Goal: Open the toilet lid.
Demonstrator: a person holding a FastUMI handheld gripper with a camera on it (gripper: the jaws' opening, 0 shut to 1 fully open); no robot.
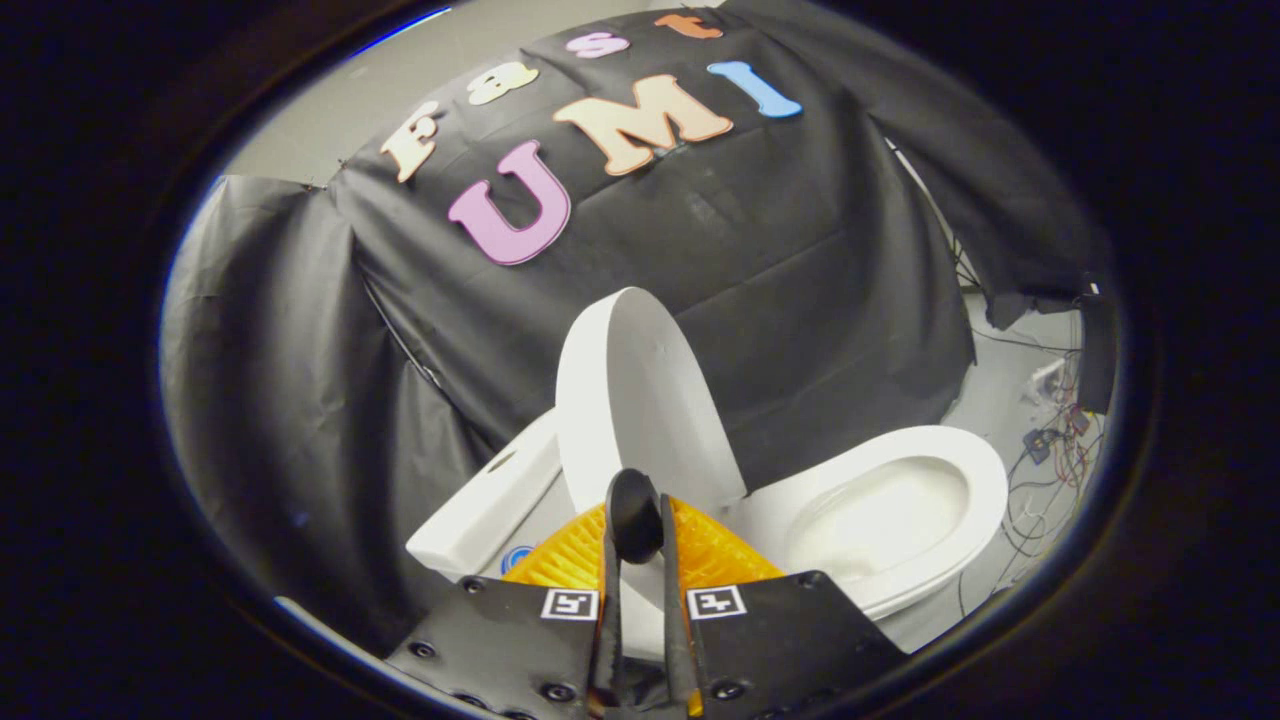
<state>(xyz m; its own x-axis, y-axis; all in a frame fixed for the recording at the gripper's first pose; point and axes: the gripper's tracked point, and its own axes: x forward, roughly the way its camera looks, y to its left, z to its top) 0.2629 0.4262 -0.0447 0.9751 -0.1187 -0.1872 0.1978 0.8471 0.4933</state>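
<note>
We find the toilet lid (640, 390) raised nearly upright over the bowl (900, 500) — the opening looks all but done, with only letting go and backing off left. Our tongs (640, 575) are pinched close on the lid's lower edge. Beside the lid sits the tank (490, 505); beyond the bowl, loose wires (1050, 450) lie clear of us.

We hold our gripper (638, 545) with its two fingers (606, 600) drawn close together, nearly parallel, a narrow gap between them. They point forward and slightly upward, tips almost meeting.
</note>
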